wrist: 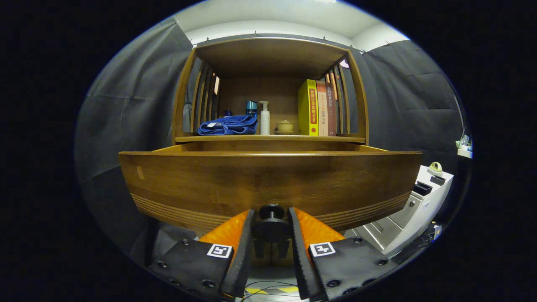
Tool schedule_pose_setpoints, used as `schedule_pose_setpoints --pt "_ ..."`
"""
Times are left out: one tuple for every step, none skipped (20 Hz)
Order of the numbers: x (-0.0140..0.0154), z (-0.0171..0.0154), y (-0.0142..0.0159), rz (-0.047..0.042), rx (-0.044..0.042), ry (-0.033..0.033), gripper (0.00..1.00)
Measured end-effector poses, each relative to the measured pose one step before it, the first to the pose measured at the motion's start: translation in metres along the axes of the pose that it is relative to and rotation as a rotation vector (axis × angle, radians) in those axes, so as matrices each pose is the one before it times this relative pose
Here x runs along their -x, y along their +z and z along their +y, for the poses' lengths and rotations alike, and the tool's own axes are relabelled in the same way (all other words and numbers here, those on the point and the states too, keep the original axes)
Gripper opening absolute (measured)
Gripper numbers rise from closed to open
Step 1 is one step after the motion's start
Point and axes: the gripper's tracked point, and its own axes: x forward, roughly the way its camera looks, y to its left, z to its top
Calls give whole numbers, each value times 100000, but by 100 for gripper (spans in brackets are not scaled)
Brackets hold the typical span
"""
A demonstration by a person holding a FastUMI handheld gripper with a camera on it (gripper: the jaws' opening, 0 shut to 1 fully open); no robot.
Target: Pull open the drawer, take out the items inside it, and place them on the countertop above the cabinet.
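The yellow book (308,108) on the shelf carries Chinese characters on a red strip down its spine; the two books (326,109) beside it bear Chinese spine titles too small to read

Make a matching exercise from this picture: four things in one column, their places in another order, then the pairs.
Things:
1. blue towel
2. yellow book
3. drawer knob
4. white pump bottle

Places:
A. between the fingers of the hand-held gripper
B. left part of the countertop
C. right part of the countertop, beside other books
D. just right of the towel

Pairs: 1-B, 2-C, 3-A, 4-D
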Motion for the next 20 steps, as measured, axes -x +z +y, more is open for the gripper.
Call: schedule_pose_setpoints --pt "10 65 26 -211 -124 302 61" --pt "-235 30 -100 473 447 -420 67" --pt "156 5 -101 378 704 24 72" --pt "11 130 26 96 519 409 78" --pt "64 190 -25 175 498 154 83" --pt "-35 38 -29 304 36 36 89" --pt "59 44 -53 430 -182 272 94" --pt "-90 113 -53 270 -626 1019 100" --pt "-6 356 187 -80 -812 1175 100" --pt "639 416 537 -290 310 1243 100" --pt "572 119 1140 -1622 1476 -137 100" --pt "701 127 1645 -1958 1849 -752 100" --pt "648 18 2159 -1980 1400 -1172 99" --pt "307 121 2492 -2456 378 -495 99" --pt "0 198 2880 -2627 -323 -61 99" --pt "-167 -86 2847 -1971 -106 -453 99" --pt "-378 -514 2295 -636 -63 -1454 98" --pt "-701 -688 2025 1218 -142 -2242 98" --pt "-866 -673 1463 2499 -69 -2372 98" --pt "-911 -692 1312 2834 -371 -3530 98"
